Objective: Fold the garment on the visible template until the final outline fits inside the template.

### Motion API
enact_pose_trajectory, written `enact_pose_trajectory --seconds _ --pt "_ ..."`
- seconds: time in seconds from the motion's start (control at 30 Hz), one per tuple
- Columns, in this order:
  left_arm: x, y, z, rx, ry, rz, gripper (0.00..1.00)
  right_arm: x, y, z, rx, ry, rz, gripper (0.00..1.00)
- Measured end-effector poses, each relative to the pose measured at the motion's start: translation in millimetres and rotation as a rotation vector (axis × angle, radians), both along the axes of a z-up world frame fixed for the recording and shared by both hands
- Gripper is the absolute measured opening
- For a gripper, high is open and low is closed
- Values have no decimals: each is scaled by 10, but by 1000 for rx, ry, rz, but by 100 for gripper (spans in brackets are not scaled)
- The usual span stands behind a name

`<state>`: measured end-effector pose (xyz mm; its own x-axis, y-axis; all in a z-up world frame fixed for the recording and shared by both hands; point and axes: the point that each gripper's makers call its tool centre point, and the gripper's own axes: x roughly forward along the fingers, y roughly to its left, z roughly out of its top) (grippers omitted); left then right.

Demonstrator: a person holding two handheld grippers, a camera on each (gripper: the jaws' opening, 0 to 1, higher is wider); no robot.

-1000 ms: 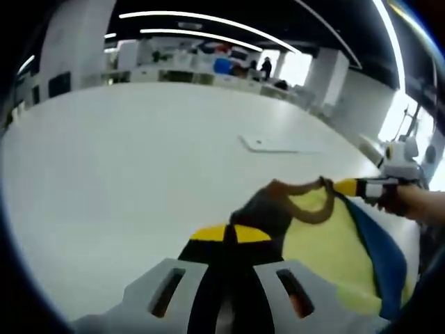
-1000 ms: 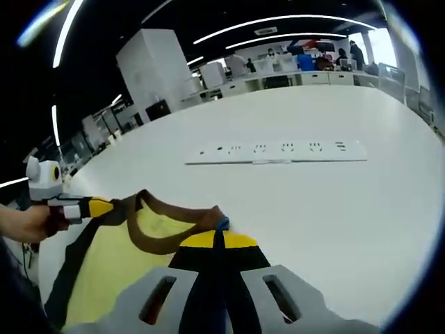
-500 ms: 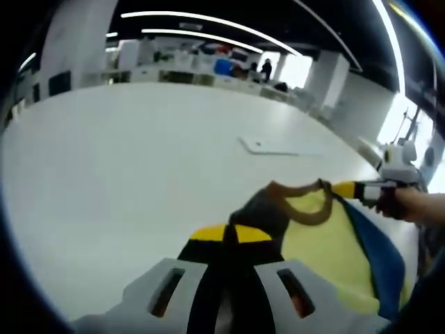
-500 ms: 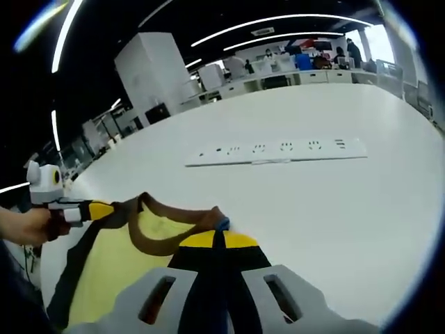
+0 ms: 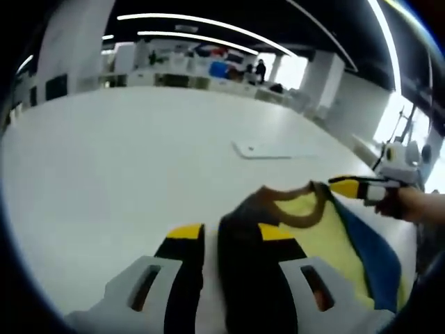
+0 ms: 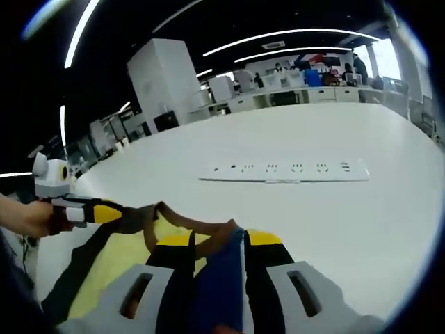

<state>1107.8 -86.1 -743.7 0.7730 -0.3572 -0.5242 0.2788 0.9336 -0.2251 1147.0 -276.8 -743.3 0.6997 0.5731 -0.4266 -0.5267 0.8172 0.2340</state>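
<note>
While spread on the white surface (image 5: 104, 167), lies flat ahead of both sets of jaws: yellow garment (image 5: 323, 233) with brown neckband (image 5: 292, 209), one shoulder dark, the other blue. Left gripper (image 5: 224, 240) jaws parted, dark shoulder fabric between them but not clamped. Right gripper (image 6: 219, 245) jaws likewise apart, blue fabric lying loose in the gap. Beyond the garment, a white power strip (image 6: 288, 170).

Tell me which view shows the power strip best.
Right gripper view: the power strip lies broadside on the white table, sockets visible in a row. In the left gripper view it appears as a thin foreshortened slab with no sockets discernible.
</note>
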Motion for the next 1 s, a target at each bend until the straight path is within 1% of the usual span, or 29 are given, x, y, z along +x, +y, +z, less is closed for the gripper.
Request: enact_pose_trajectory --seconds 0.1,0.17,0.23,0.4,0.5,0.63,0.67,0.7,0.73,0.87,1.0 --pt "-21 -3 55 -9 -6 -5 29 -70 23 63 0 -10 9 34" --pt "-36 -6 85 -15 -8 -6 31 -113 34 109 -10 -24 13 42" --pt "-59 -13 122 -17 -11 -9 35 -132 27 134 -17 -33 17 47" --pt "-117 -15 210 -10 -17 -16 38 -231 28 245 -15 -46 19 50" --pt "-159 -21 287 -5 -27 -23 39 -273 9 284 -21 -51 16 54" --pt "-232 -32 393 -7 -39 -26 39 -394 20 358 -22 -54 18 54" --pt "-253 -36 410 -7 -41 -27 39 -422 25 369 -23 -53 17 54" --pt "-274 -41 425 -7 -41 -28 40 -382 17 350 -26 -52 19 55" --pt "-302 -51 447 -16 -40 -24 41 -393 20 336 -39 -49 28 56" --pt "-378 -81 524 -13 -49 -30 41 -573 71 398 -44 -47 42 56" --pt "-442 -86 590 -14 -56 -30 41 -700 114 488 -46 -54 49 56"
